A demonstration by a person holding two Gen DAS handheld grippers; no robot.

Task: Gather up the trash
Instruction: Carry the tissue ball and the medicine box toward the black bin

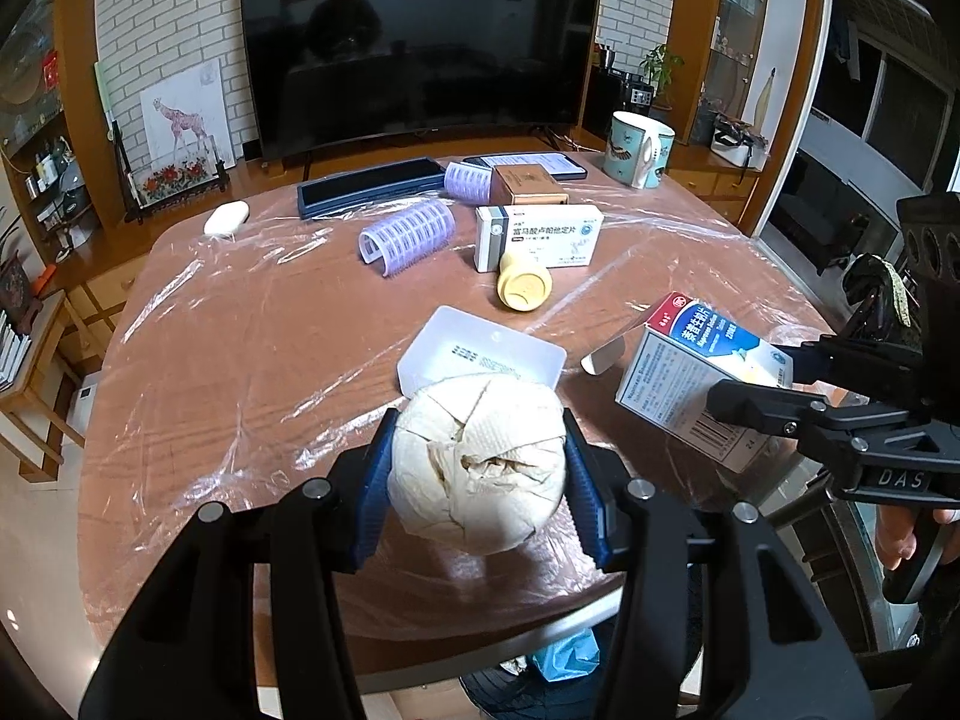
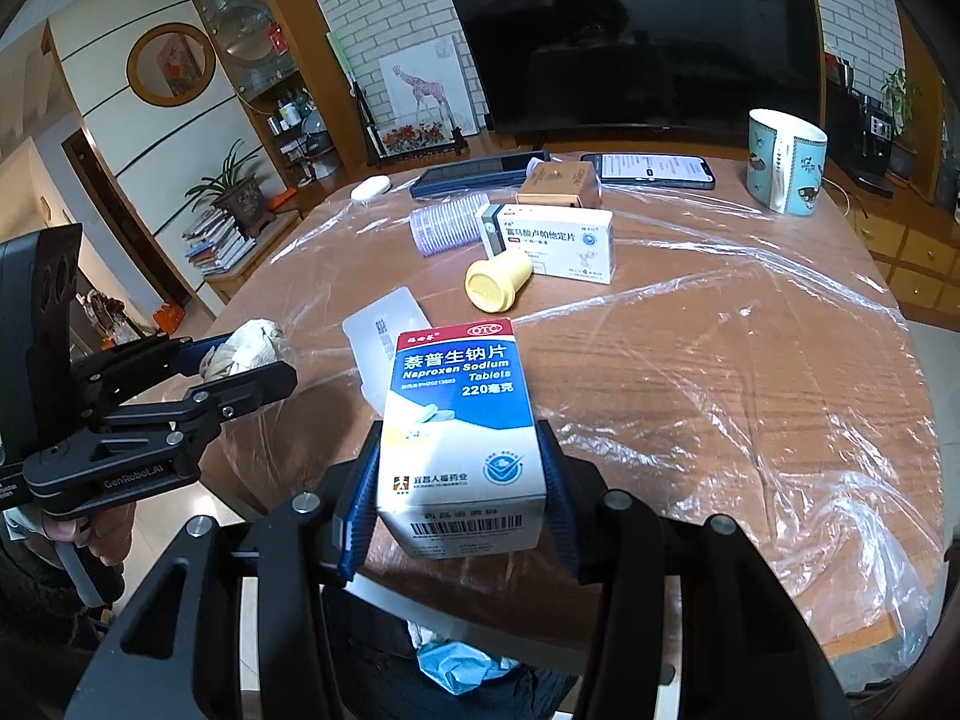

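My left gripper (image 1: 477,468) is shut on a crumpled ball of beige paper towel (image 1: 477,456), its blue pads pressed to both sides, held over the near edge of the table. My right gripper (image 2: 462,498) is shut on a white and blue Naproxen tablet box (image 2: 465,420), also above the near edge. Each gripper shows in the other's view: the right gripper (image 1: 774,396) with the tablet box (image 1: 702,372), the left gripper (image 2: 252,360) with the paper ball (image 2: 249,348). Below the table edge a bin with blue and white trash (image 1: 564,657) (image 2: 456,660) shows between the fingers.
On the plastic-covered brown table (image 1: 240,360) lie a white plastic tray (image 1: 480,354), a yellow bottle (image 1: 523,289), another medicine box (image 1: 537,237), purple hair rollers (image 1: 405,234), a brown box (image 1: 528,183), a phone (image 2: 654,169), a dark case (image 1: 372,186) and a mug (image 1: 639,150).
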